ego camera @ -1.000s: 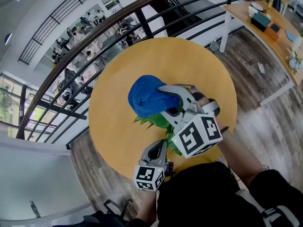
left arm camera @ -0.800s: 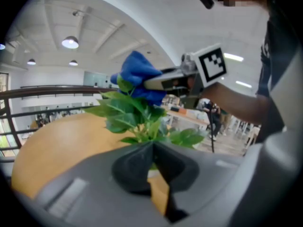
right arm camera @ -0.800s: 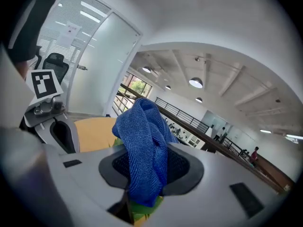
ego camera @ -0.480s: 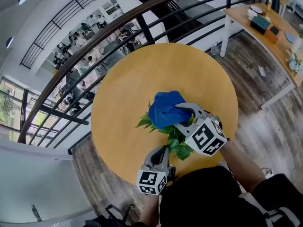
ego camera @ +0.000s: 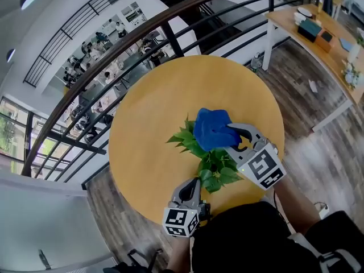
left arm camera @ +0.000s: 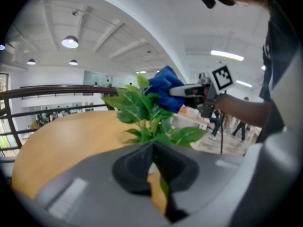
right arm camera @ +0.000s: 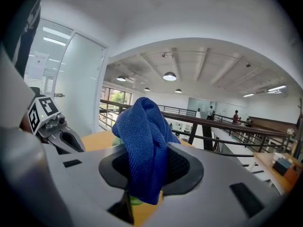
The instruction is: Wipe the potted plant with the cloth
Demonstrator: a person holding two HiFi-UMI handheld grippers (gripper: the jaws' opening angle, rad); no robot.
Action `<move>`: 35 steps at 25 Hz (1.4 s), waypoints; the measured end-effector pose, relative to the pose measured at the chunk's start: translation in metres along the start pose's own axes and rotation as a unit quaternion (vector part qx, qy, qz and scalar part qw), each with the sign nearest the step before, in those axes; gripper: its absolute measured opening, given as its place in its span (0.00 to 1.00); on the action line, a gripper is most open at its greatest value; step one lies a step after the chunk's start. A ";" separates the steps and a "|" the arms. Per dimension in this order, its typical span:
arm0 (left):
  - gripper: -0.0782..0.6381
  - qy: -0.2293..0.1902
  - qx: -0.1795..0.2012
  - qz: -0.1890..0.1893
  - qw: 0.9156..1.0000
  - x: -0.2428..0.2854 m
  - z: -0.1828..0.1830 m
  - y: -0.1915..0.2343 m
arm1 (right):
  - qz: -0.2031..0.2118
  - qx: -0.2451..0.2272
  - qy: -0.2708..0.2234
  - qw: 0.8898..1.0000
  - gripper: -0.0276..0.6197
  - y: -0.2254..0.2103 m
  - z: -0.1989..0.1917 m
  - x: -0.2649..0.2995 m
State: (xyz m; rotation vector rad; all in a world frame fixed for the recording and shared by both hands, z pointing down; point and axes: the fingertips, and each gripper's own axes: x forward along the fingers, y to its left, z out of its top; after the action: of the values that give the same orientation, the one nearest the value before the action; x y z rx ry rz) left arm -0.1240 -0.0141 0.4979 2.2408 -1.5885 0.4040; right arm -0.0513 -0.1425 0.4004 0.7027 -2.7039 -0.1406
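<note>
Closest to me, my left gripper (ego camera: 191, 185) sits at the near edge of the round worktop (ego camera: 145, 115), fingers clenched tight. A sliver of green shows in the slit between them, but I can't tell whether a leaf is pinched or just seen through the gap. I'd say it's parked here to steady the potted plant (ego camera: 209, 162), which stands just past its tips, near the middle of the worktop.

Past that, my right gripper (ego camera: 236, 136) comes in from the right, fingers grasping the blue cloth (ego camera: 212, 128). The bunched wad bulges out ahead of the tips, so soft fabric meets the leaves rather than hard plastic. It's resting on the far upper foliage right now. Beyond the worktop runs the dark railing (ego camera: 142, 36).

Compared with a second ago, the cloth has dropped down and slid across to the right. The left-hand leaves it covered then are bare now. The left gripper hasn't budged.
</note>
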 end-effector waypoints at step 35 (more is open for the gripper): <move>0.11 0.005 -0.007 -0.005 1.000 0.003 -0.006 -0.001 | 0.079 0.232 -0.249 0.937 0.19 -0.023 0.111 -0.016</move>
State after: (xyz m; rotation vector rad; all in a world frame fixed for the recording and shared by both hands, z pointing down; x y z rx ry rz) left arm -0.1225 -0.0136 0.5043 2.2312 -1.5692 0.3998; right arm -0.0668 -0.1538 0.2880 0.6306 -3.3159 0.4348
